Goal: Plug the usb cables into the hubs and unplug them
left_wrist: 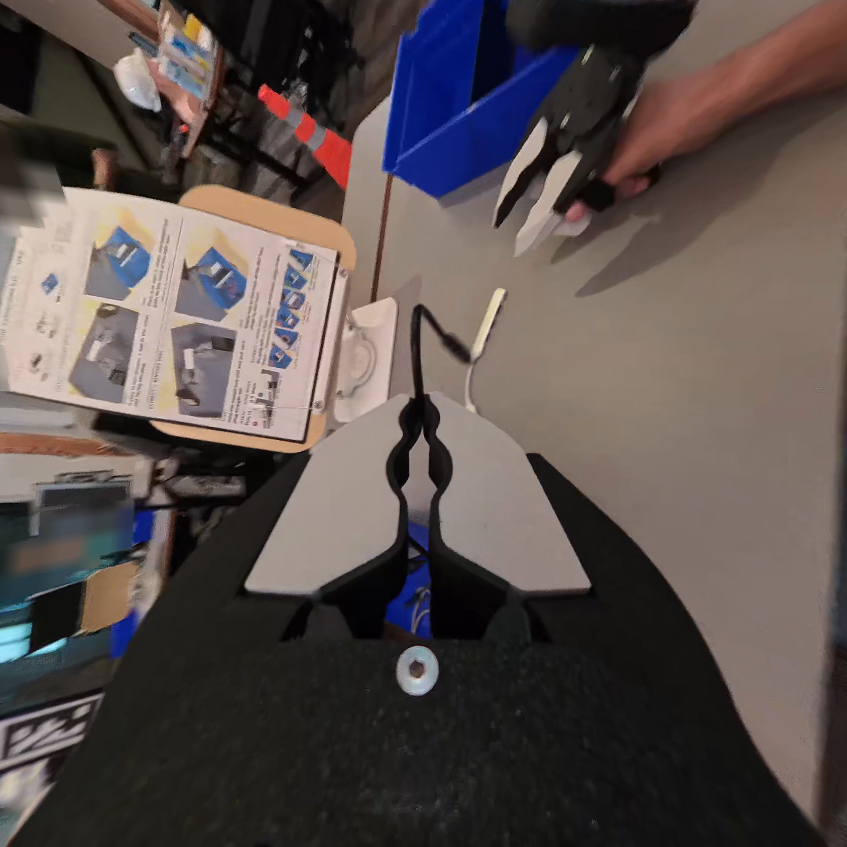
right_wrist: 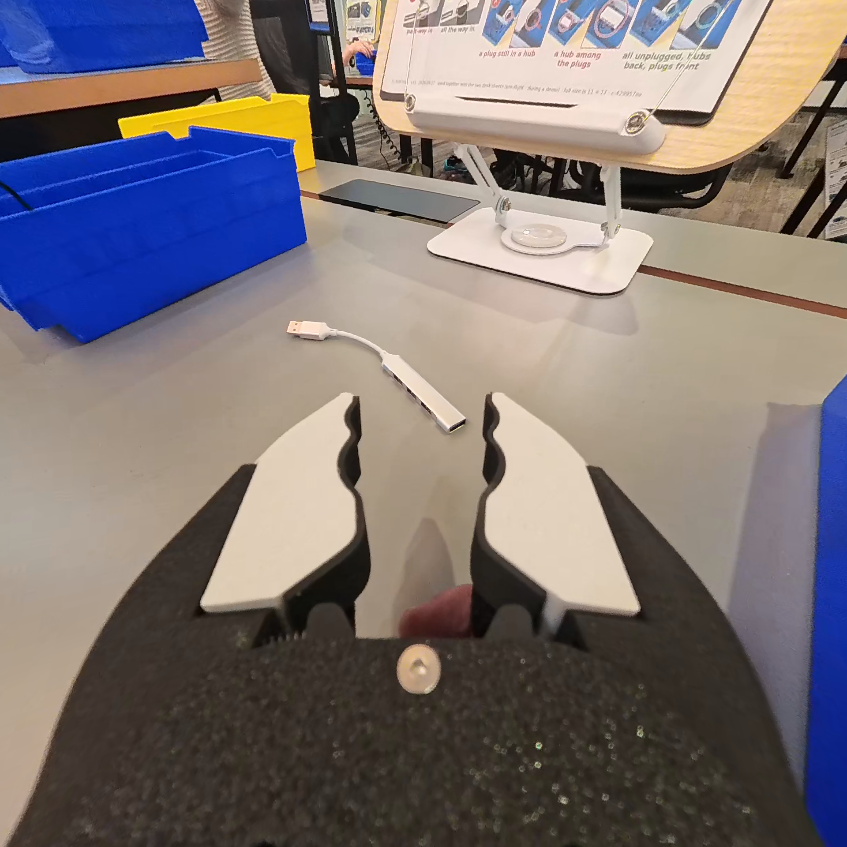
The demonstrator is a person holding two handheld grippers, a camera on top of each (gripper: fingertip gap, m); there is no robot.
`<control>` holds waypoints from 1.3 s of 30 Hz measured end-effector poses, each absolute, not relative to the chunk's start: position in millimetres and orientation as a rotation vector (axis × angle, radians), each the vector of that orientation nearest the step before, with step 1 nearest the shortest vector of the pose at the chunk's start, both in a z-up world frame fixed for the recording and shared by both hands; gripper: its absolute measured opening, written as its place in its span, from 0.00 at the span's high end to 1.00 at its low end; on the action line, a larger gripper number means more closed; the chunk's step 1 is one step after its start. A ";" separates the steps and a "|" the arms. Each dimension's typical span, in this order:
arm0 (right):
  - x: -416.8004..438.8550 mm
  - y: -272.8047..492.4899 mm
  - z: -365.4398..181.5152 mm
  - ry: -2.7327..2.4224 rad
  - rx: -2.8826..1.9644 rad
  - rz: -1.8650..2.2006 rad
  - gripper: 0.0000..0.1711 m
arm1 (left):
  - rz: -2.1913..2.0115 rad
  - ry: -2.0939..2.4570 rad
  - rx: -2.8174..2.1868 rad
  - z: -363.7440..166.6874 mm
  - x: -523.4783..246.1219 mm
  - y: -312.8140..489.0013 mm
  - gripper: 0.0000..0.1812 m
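Note:
My left gripper (left_wrist: pixel 419 402) is shut on a thin black USB cable (left_wrist: pixel 416 348); the cable curls up from the tips and its plug (left_wrist: pixel 453 344) hangs free in front of the hub. The silver USB hub (left_wrist: pixel 489 321) lies on the grey table. In the right wrist view the hub (right_wrist: pixel 424 403) lies flat with its short white lead and USB plug (right_wrist: pixel 305 330) to the far left, with nothing plugged in. My right gripper (right_wrist: pixel 420 401) is open and empty, with its tips just short of the hub's near end. It also shows in the left wrist view (left_wrist: pixel 511 238), held by a hand.
A blue bin (right_wrist: pixel 151 238) stands at the left with a yellow bin (right_wrist: pixel 229 119) behind it; the blue bin also shows in the left wrist view (left_wrist: pixel 458 137). A white stand (right_wrist: pixel 541 256) with an instruction sheet stands at the back. Another blue object (right_wrist: pixel 834 596) is at the right edge. My right fingertips sit around 30 cm from my left ones.

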State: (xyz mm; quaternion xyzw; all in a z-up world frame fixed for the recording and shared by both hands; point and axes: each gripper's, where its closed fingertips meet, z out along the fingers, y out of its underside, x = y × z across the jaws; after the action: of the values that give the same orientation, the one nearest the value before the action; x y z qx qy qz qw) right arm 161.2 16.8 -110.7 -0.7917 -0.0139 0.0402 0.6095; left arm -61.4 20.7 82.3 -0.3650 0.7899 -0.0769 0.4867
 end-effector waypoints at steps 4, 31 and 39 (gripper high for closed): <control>161.4 16.6 -110.3 -0.031 -1.825 0.091 0.70 | 0.121 1.883 -0.778 -0.7 -17.4 35.4 0.99; 162.2 16.2 -110.5 -0.018 -1.826 0.113 0.70 | -0.674 1.874 -1.239 -22.2 -96.3 9.8 0.62; 162.8 15.9 -110.1 -0.015 -1.823 0.107 0.71 | -0.332 1.772 -1.675 -59.7 -128.9 218.5 0.72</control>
State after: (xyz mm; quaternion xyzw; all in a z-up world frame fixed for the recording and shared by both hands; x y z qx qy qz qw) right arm 162.8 15.9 -110.1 -0.7902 -0.0066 0.0465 0.6111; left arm -128.9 218.5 -59.7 -0.6415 0.6789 -0.1271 0.3338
